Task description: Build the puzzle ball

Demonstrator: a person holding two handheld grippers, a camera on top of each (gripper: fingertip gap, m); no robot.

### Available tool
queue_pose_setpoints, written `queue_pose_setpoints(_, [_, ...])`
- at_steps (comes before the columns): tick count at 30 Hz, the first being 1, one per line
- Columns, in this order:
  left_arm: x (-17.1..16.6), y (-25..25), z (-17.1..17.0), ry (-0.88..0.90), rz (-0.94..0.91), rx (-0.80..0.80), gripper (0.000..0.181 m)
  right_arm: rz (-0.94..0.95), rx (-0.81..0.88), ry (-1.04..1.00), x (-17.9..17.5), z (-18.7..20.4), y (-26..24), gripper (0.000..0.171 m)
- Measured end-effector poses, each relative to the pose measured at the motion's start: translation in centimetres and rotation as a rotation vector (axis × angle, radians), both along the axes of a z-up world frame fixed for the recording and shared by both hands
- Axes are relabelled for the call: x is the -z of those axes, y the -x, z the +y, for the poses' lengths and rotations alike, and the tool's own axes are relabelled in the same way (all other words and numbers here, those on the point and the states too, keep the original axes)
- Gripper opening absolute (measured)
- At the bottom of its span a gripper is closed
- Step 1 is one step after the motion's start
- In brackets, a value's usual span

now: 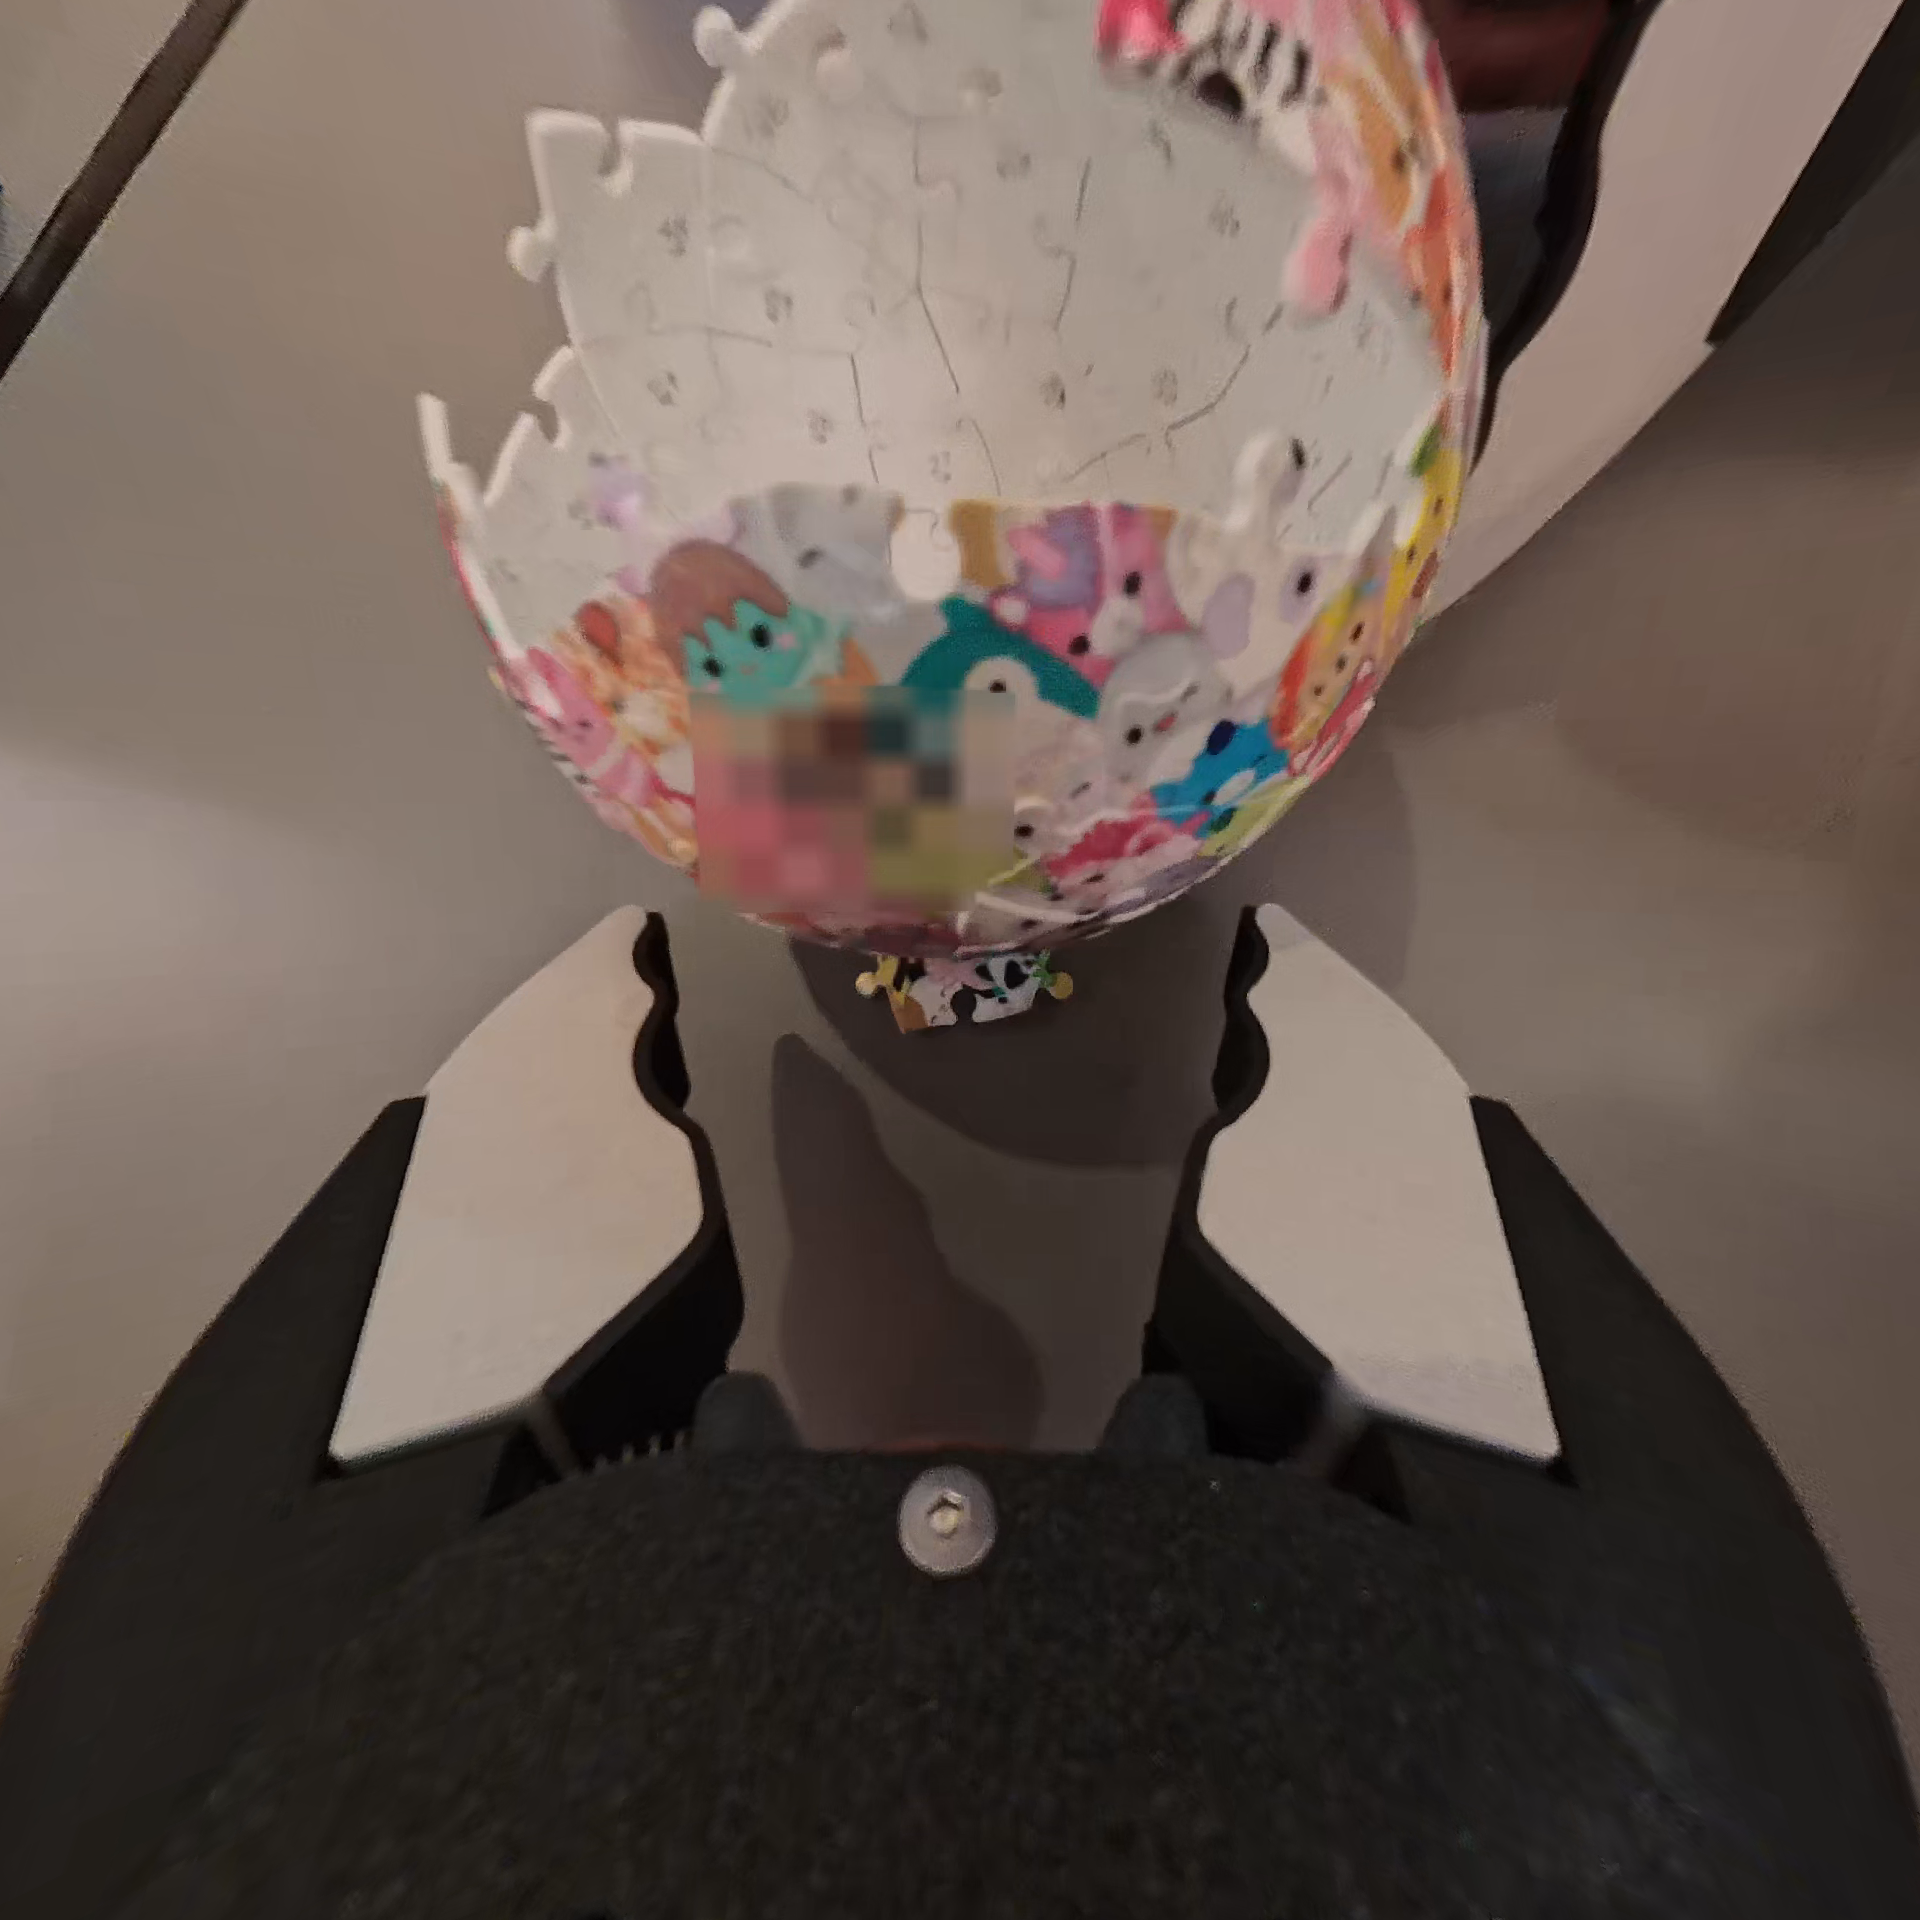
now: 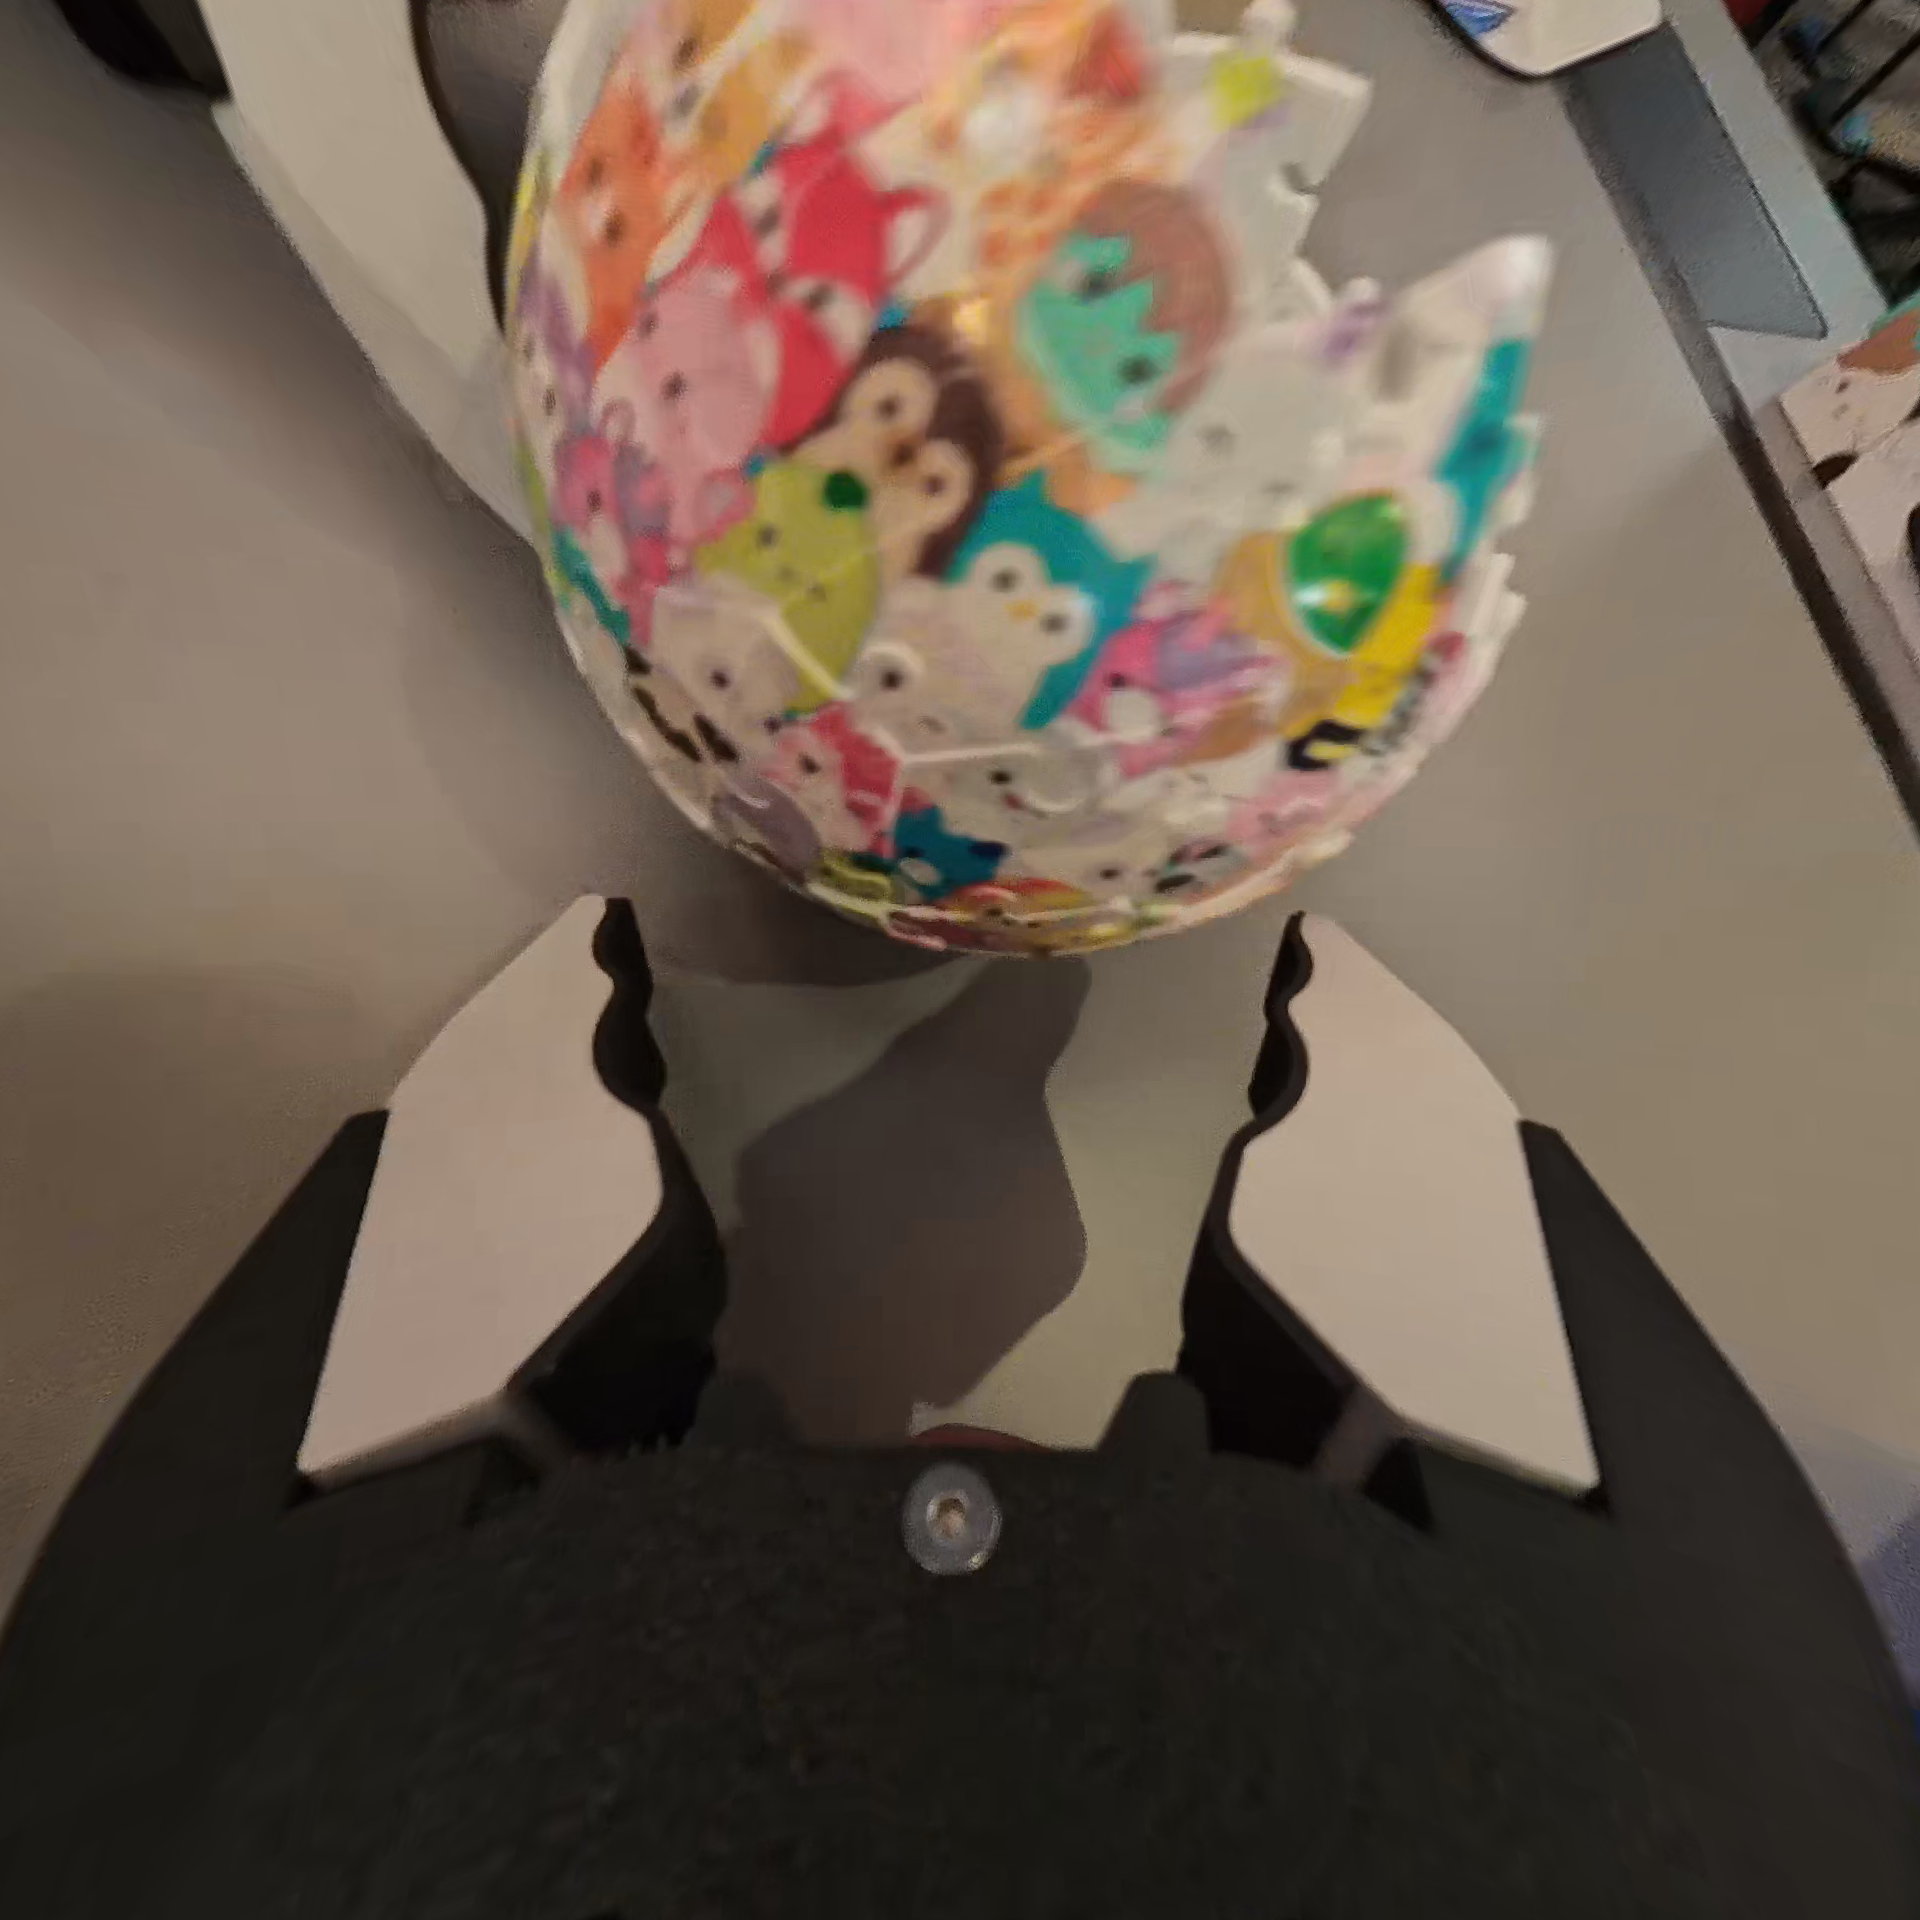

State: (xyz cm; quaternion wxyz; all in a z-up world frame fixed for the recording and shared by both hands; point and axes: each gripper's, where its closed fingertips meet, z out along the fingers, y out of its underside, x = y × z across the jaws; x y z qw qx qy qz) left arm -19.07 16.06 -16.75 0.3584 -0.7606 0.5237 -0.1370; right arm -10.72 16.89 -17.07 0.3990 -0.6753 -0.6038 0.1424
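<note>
The puzzle ball (image 1: 935, 343) is a partly built shell, colourful cartoon animals outside, white inside, with a jagged open rim. In the left wrist view I look into its white hollow; it rests on the grey table just beyond my left gripper (image 1: 951, 935), which is open and empty. A small loose piece cluster (image 1: 961, 992) lies on the table under the ball's near edge, between the fingertips. In the right wrist view the ball's printed outside (image 2: 935, 499) fills the upper middle, just beyond my right gripper (image 2: 951, 925), open and empty.
The grey table (image 1: 208, 727) runs under both grippers. In the right wrist view a table edge (image 2: 1766, 436) runs down the right side, with more puzzle pieces (image 2: 1860, 416) beyond it. The other gripper's dark body (image 1: 1558, 187) shows behind the ball in the left wrist view.
</note>
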Motion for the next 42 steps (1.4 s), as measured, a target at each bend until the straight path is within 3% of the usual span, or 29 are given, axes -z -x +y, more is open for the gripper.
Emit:
queue_pose_setpoints(4, [0.8, -0.5, 0.4, -0.021, 0.033, -0.038, 0.101, -0.058, 0.004, -0.05, 0.7, 0.2, 1.1, 0.124])
queue_pose_setpoints(10, [0.1, -0.6, 0.0, 0.078, -0.02, -0.062, 0.093, 0.05, 0.072, 0.098, -0.9, 0.3, 1.1, 0.102])
queue_pose_setpoints(20, [-0.8, -1.1, -1.5, 0.317, -0.121, -0.041, 0.098, 0.06, 0.098, 0.326, -1.0, -1.3, 1.1, 0.108])
queue_pose_setpoints(26, [-0.2, -0.8, -1.0, 0.178, -0.094, -0.075, 0.1, -0.027, 0.032, 0.036, 0.0, -0.5, 0.5, 0.118])
queue_pose_setpoints(29, [0.3, -1.1, -0.7, 0.138, -0.071, -0.108, 0.101, -0.043, 0.052, -0.01, 0.2, -0.1, 0.8, 0.12])
queue_pose_setpoints(34, [0.4, -1.3, -0.7, 0.173, -0.061, -0.128, 0.097, 0.043, 0.104, 0.131, -1.0, -0.1, 0.9, 0.104])
queue_pose_setpoints(42, [-0.2, -1.6, -1.6, 0.364, -0.134, -0.1, 0.098, 0.064, 0.155, 0.32, -1.5, -1.1, 1.0, 0.109])
